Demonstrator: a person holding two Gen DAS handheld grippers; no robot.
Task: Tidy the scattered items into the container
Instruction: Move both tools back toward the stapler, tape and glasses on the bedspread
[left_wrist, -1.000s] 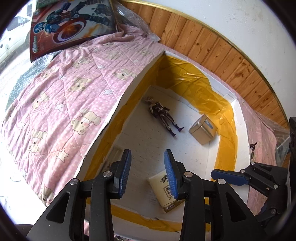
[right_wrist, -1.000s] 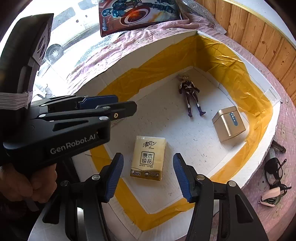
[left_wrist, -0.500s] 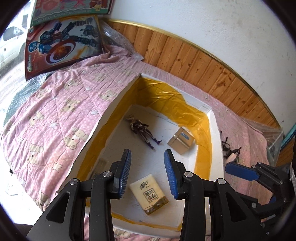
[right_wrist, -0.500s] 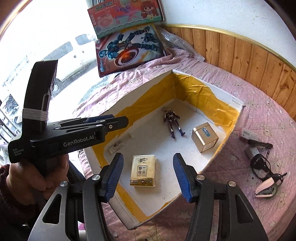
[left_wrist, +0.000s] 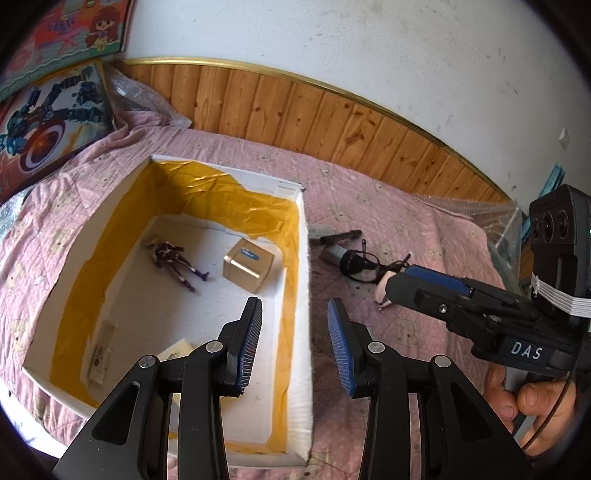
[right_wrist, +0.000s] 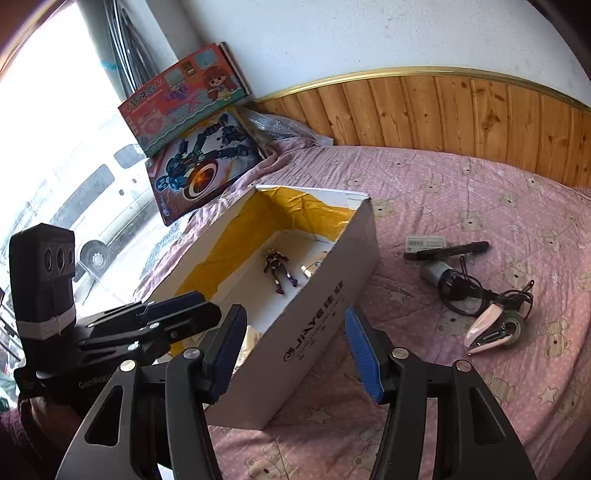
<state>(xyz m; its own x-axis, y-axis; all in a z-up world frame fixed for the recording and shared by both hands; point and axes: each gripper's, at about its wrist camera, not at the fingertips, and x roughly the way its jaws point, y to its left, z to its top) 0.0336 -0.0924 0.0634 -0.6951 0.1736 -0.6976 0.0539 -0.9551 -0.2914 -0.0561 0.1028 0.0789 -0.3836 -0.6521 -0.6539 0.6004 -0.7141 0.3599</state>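
A white box lined with yellow tape sits on the pink bear quilt. Inside lie a toy figure, a gold cube box and a tissue pack. On the quilt to the right of the box lie a black marker, a small grey cylinder, black glasses and a pink stapler. My left gripper hovers open over the box's right wall. My right gripper is open above the box's near corner, empty.
Two toy boxes lean against the wall and window at the back left. Wooden panelling runs behind the bed. A hand holds the other gripper at the left view's right edge. Bubble wrap lies at the far right.
Both grippers have pulled back and up from the box and swung right. The items on the quilt to the right have come into view. Both jaws stay at the same width.
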